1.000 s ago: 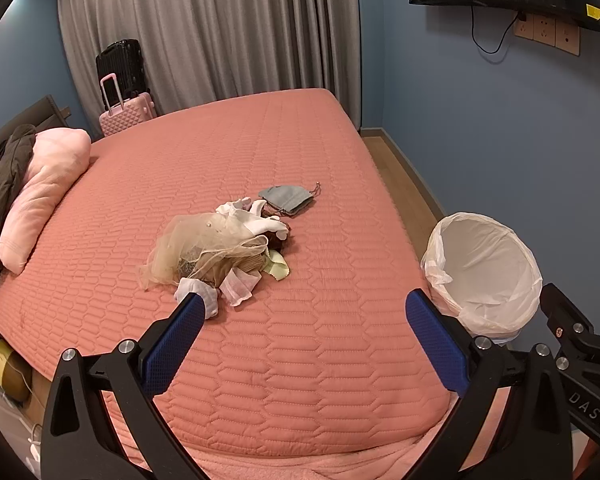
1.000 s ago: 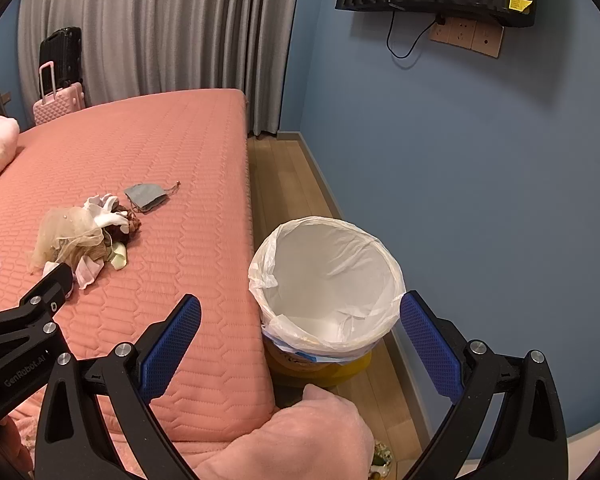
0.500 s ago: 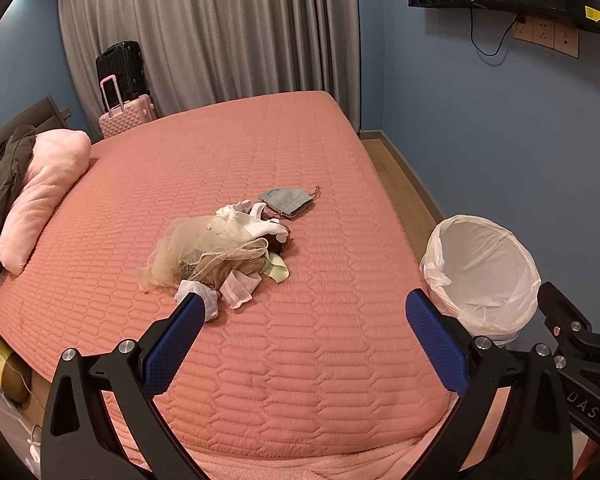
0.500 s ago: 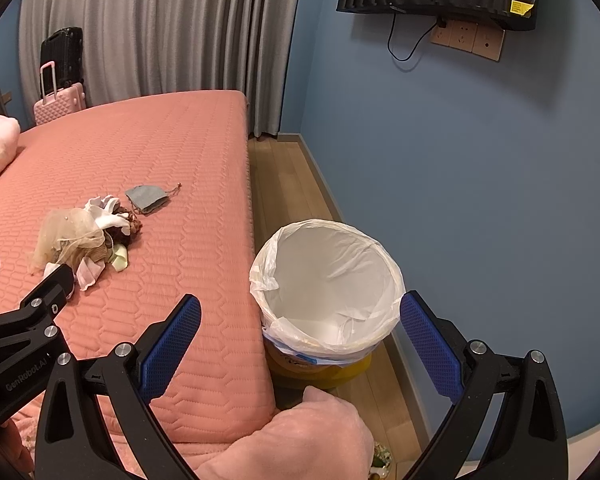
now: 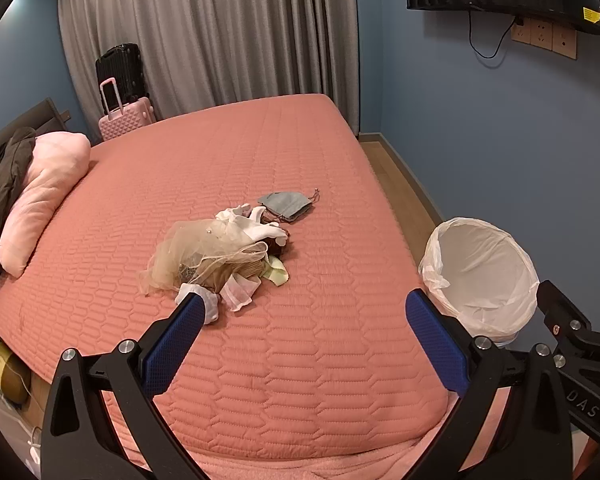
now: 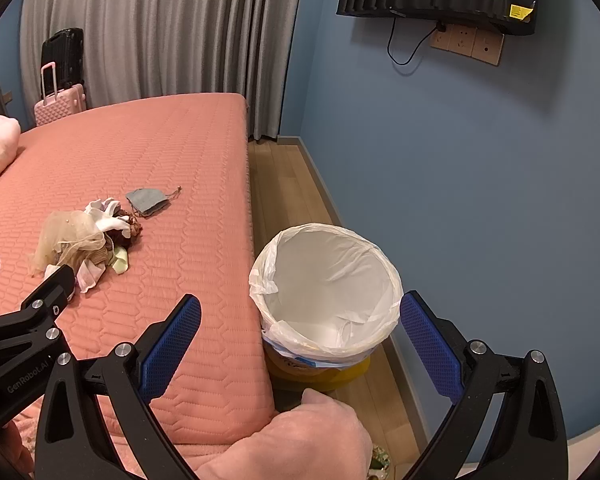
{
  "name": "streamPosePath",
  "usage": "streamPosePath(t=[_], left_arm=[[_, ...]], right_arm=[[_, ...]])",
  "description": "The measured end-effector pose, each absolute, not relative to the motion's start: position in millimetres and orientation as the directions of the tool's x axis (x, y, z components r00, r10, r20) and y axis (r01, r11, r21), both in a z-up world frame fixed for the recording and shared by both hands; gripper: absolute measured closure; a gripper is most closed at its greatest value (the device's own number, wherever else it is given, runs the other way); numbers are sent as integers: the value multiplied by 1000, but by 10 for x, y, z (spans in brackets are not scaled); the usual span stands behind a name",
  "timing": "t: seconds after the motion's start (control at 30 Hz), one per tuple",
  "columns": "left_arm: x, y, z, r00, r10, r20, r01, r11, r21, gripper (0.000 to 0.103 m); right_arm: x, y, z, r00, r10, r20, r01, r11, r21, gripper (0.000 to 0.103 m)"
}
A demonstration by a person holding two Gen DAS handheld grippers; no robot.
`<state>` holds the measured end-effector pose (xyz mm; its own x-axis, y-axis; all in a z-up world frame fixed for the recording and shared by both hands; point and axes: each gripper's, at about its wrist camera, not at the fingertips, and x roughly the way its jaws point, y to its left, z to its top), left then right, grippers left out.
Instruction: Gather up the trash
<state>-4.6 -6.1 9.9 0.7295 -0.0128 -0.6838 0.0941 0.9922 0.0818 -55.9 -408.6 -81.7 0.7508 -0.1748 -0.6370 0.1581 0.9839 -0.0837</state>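
A pile of trash (image 5: 220, 256) lies mid-bed: beige tulle, white tissues, a pale green scrap, something brown. A grey pouch (image 5: 286, 203) lies just behind it. The pile also shows in the right wrist view (image 6: 84, 240). A bin with a white liner (image 5: 482, 272) stands on the floor right of the bed, also in the right wrist view (image 6: 328, 288). My left gripper (image 5: 304, 334) is open and empty, over the bed's near edge, short of the pile. My right gripper (image 6: 300, 340) is open and empty, above the bin's near side.
The salmon quilted bed (image 5: 240, 360) fills the left. A pink pillow (image 5: 40, 200) and dark jacket (image 5: 0, 184) lie at its far left. Suitcases (image 5: 124, 112) stand by the grey curtain. Blue wall and wood floor strip (image 6: 292, 188) run on the right. A pink blanket (image 6: 292, 444) lies near.
Both grippers have drifted very slightly; the view is almost the same. Nothing was taken hold of or let go.
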Motion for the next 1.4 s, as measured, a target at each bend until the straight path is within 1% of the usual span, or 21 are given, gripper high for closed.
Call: streamPosePath(t=[1.4], left_arm=[[-79,-35,87,735,-14,-678,90,993,78,7]], right_arm=[[-556,-4072,-785,755,-177,-631,158,984,-87,6]])
